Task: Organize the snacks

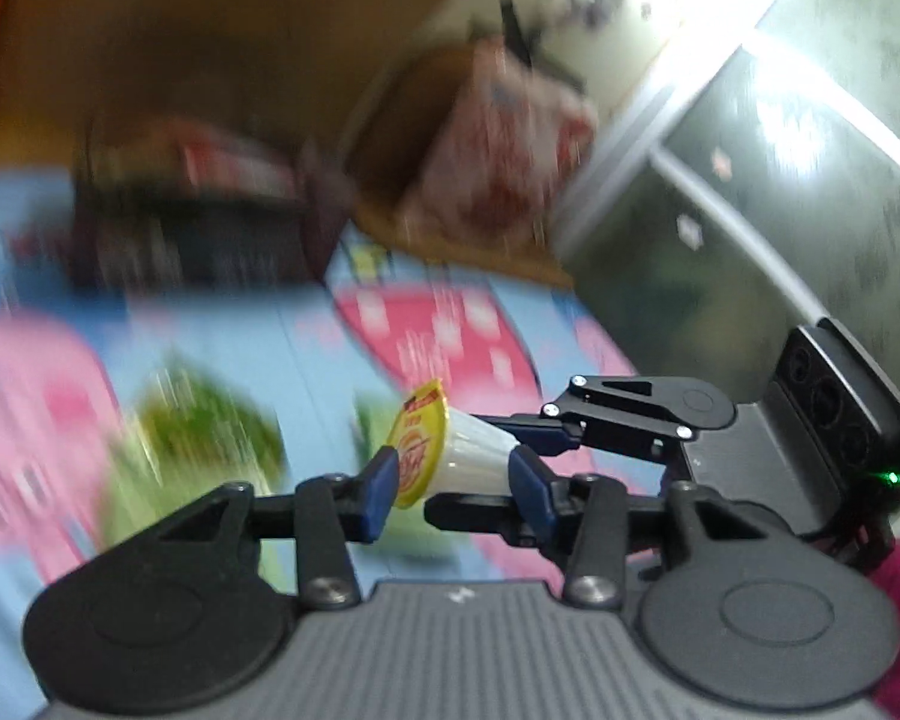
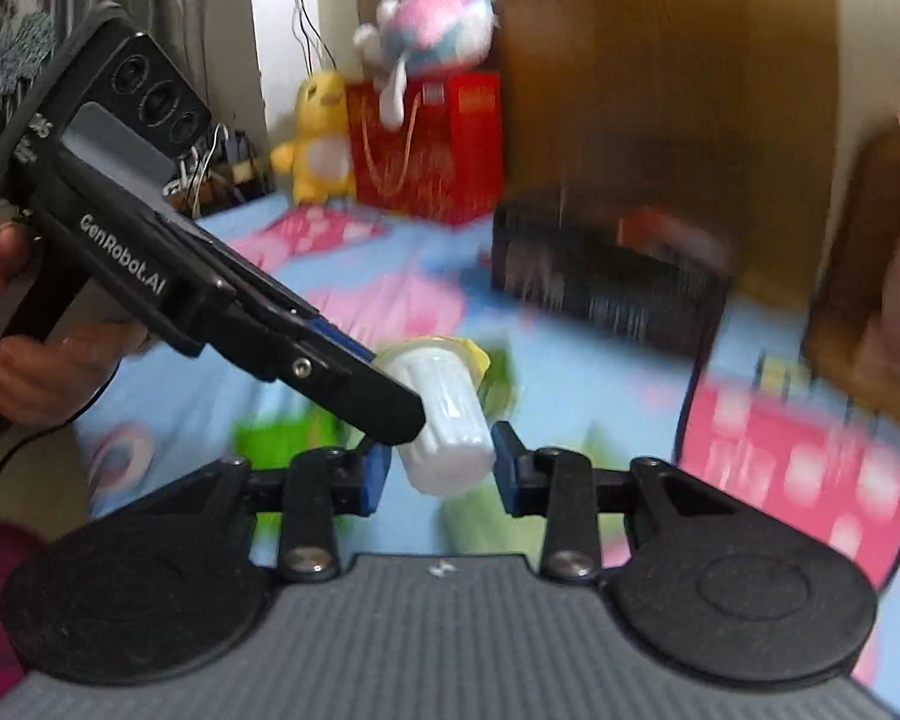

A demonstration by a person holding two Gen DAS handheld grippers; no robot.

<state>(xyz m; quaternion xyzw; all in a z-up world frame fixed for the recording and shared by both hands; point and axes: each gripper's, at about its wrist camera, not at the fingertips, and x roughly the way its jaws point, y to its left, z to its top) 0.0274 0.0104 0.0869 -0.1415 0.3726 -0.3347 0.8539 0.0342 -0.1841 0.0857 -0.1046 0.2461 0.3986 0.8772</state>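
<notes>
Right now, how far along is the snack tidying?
Done: something red seems to sit in the dark box, though blur hides what it is. In hand: the white cup with a yellow lid is gripped end to end in the left gripper's jaws, while the right gripper's jaws flank it; whether they press is unclear. Left: that cup and the blurred green packets on the sheet.

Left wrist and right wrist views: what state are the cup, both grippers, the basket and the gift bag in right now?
snack cup: lid on, lying sideways, held in the air.
left gripper: shut on the snack cup, lid end to base.
right gripper: pads flank the cup's base end; contact unclear.
black basket: upright, contents too blurred to tell.
red gift bag: upright, plush toy on top.
</notes>
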